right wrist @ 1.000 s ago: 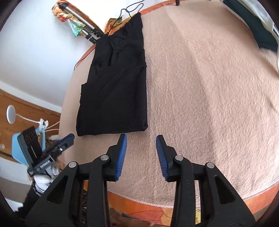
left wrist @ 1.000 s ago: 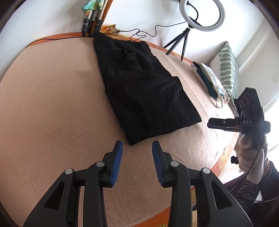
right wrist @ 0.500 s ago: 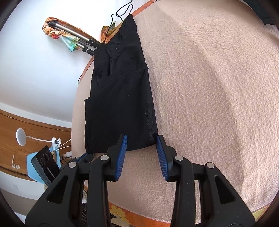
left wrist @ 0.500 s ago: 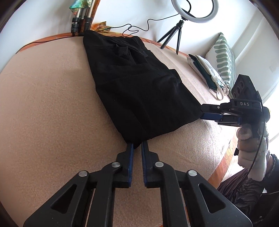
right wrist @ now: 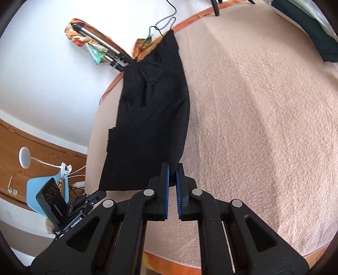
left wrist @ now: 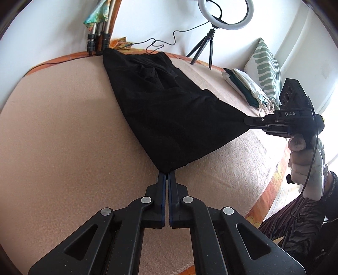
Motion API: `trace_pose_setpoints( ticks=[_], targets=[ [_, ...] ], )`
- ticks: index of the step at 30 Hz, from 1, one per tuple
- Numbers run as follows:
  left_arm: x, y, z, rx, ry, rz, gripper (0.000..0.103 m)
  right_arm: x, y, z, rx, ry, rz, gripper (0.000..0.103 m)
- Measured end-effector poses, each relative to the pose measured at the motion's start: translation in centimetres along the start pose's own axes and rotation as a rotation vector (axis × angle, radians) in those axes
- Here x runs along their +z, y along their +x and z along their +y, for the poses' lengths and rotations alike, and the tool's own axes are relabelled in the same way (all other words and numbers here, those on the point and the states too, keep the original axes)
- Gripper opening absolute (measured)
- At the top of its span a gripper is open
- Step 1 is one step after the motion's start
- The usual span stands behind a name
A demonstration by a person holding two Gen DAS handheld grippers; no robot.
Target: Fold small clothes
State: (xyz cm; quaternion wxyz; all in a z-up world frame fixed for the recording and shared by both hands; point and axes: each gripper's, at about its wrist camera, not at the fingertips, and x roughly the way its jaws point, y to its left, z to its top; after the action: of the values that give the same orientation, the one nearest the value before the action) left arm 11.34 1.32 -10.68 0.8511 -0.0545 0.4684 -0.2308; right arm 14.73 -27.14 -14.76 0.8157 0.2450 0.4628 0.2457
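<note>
The garment's point(left wrist: 173, 118) near corners sit hidden between both grippers' jaws; the ring light's point(left wrist: 225, 12) top is cropped.

the black garment point(left wrist: 169, 118) is a dark, matte piece of clothing, folded lengthwise, stretching away from the jaws across the pink blanket. its near hem is lifted and pulled taut: one near corner sits pinched between the left jaws, the other near corner between the right jaws. the far end lies flat, with creases and a fold at its middle.
</note>
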Motion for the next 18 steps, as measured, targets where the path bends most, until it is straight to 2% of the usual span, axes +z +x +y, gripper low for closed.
trace_pose_setpoints(
  ticks=[4, 7, 9, 13, 18],
  targets=[
    [0.1, 0.2, 0.2, 0.006, 0.003, 0.02, 0.0, -0.4, 1.4, 0.0, -0.072, -0.02, 0.047, 0.007],
    [0.1, -0.6, 0.1, 0.003, -0.003, -0.008, 0.0, -0.5, 0.1, 0.7, -0.036, -0.047, 0.021, 0.007],
    [-0.1, -0.5, 0.0, 0.002, 0.005, -0.002, 0.0, -0.5, -0.1, 1.4, -0.078, -0.107, 0.006, 0.007],
    [-1.2, 0.2, 0.0, -0.007, -0.016, 0.041, 0.0, -1.2, 0.7, 0.2, -0.072, -0.057, 0.066, 0.006],
    [-2.0, 0.1, -0.5, 0.013, 0.008, 0.058, 0.0, -1.3, 0.4, -0.1, -0.144, -0.116, 0.081, 0.006]
  ],
)
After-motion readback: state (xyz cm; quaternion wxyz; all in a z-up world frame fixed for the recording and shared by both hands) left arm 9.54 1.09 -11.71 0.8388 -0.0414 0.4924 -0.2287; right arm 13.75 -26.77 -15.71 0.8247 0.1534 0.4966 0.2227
